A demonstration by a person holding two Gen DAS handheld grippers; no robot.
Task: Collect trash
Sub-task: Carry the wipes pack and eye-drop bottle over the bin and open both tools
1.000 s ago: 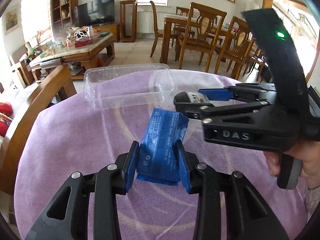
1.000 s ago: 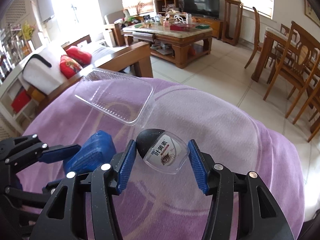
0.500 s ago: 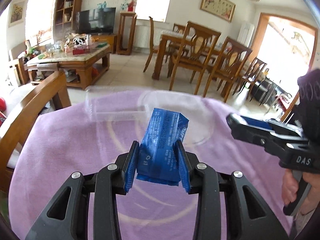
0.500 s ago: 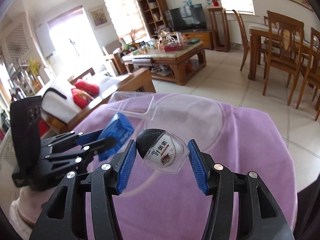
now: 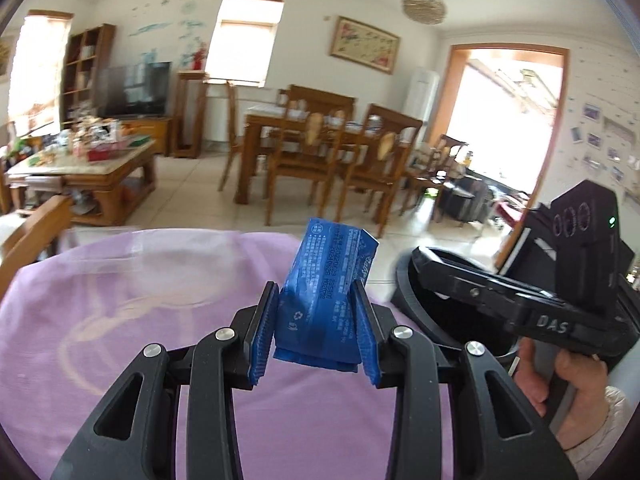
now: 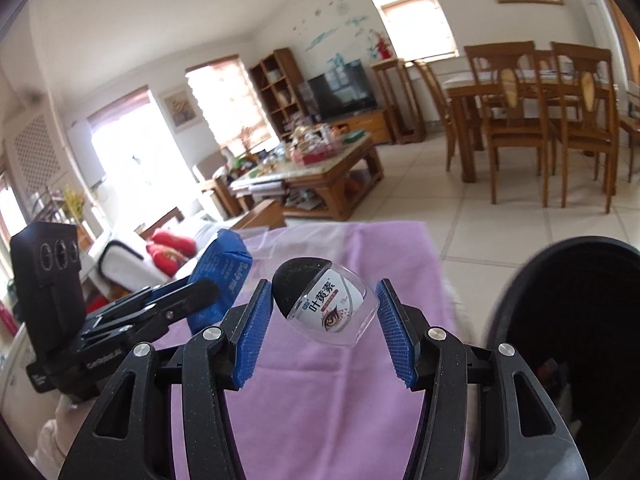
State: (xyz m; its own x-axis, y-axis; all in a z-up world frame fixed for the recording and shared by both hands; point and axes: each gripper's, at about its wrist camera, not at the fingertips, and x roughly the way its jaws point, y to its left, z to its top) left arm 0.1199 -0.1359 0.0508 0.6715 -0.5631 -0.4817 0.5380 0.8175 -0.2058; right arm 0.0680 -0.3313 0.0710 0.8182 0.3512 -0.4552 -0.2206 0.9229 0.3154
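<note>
While the left hand-held gripper (image 5: 316,330) clamps a blue packet (image 5: 326,300), the right hand-held gripper (image 6: 325,330) grips a clear bottle (image 6: 326,305).

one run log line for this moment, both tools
left tool: shut on blue wrapper | right tool: holds clear bottle, contact unclear | black bin: open, right of purple cloth | phase: carrying

Daylight is blowing out the windows (image 6: 132,160) and doorway (image 5: 508,120); background is smearing with motion blur, fisheye is bending the edges, dark vignette is cutting corners.
</note>
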